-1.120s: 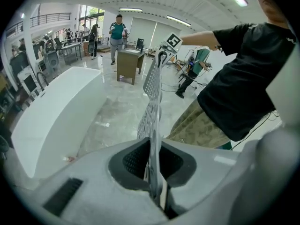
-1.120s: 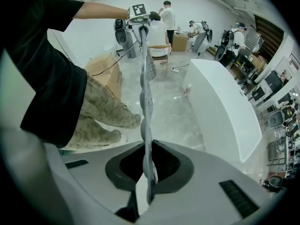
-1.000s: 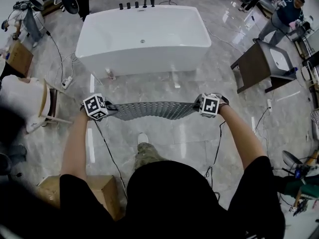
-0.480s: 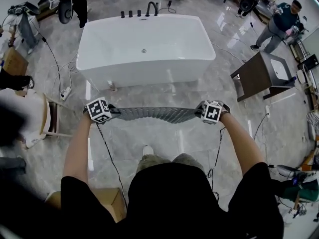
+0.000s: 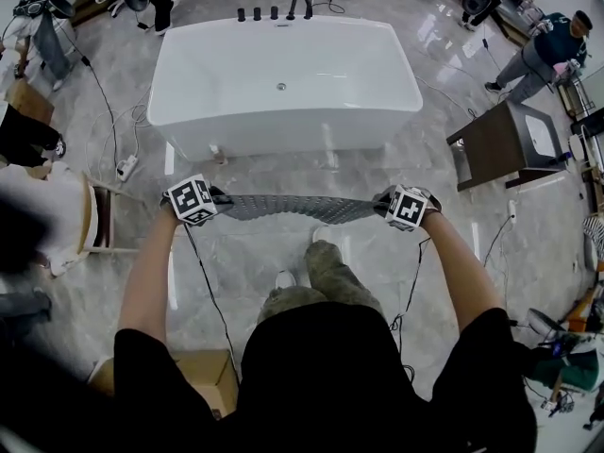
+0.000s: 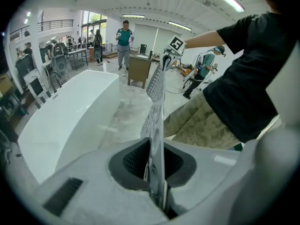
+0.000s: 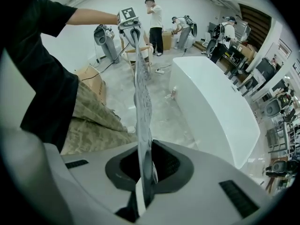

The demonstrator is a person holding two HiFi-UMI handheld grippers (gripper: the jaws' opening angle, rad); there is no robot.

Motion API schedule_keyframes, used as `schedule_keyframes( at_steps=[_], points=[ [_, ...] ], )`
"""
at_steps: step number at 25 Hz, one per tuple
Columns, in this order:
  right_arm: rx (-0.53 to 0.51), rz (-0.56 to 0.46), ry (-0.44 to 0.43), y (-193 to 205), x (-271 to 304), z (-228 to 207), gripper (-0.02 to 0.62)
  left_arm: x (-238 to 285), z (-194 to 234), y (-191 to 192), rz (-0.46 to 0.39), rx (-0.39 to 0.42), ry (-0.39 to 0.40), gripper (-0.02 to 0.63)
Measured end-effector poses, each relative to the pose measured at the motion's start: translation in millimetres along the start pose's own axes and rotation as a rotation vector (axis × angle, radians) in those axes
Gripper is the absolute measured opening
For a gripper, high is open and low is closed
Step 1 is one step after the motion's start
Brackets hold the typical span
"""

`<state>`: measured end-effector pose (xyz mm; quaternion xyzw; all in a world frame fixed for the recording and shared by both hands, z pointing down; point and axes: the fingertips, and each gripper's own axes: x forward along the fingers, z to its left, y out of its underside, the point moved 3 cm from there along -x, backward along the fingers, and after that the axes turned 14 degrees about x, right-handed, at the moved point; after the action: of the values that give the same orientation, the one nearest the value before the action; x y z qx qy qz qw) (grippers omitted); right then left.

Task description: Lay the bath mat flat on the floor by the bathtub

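Observation:
A grey perforated bath mat (image 5: 294,208) hangs stretched between my two grippers, held in the air above the marble floor in front of the white bathtub (image 5: 283,78). My left gripper (image 5: 209,199) is shut on the mat's left end, my right gripper (image 5: 385,205) shut on its right end. In the left gripper view the mat (image 6: 157,102) runs edge-on out of the shut jaws toward the other gripper's marker cube (image 6: 175,44). The right gripper view shows the same mat (image 7: 142,93) clamped between its jaws, with the bathtub (image 7: 215,111) to the right.
A wooden chair (image 5: 92,217) stands at the left, a dark cabinet with a basin (image 5: 505,144) at the right. Cables (image 5: 121,149) trail over the floor by the tub. A cardboard box (image 5: 212,376) sits near my left leg. A person (image 5: 547,50) stands at the far right.
The view has moved closer to the bathtub and my right leg has stepped forward under the mat. Both grippers keep their hold on the stretched mat.

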<state>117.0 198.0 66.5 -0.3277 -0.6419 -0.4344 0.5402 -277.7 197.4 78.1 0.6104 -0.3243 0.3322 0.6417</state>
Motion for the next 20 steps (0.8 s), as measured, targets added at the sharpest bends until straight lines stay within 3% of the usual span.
schedule_keyframes(
  at_steps=[11,20],
  points=[
    [-0.03,-0.035,-0.035,-22,42,-87,0.025,29,70,6,0.022,-0.105,-0.052,0.029],
    [-0.099,-0.007,-0.104,-21,82,-180,0.025,84,127,2,-0.01,-0.312,-0.086,0.029]
  ],
)
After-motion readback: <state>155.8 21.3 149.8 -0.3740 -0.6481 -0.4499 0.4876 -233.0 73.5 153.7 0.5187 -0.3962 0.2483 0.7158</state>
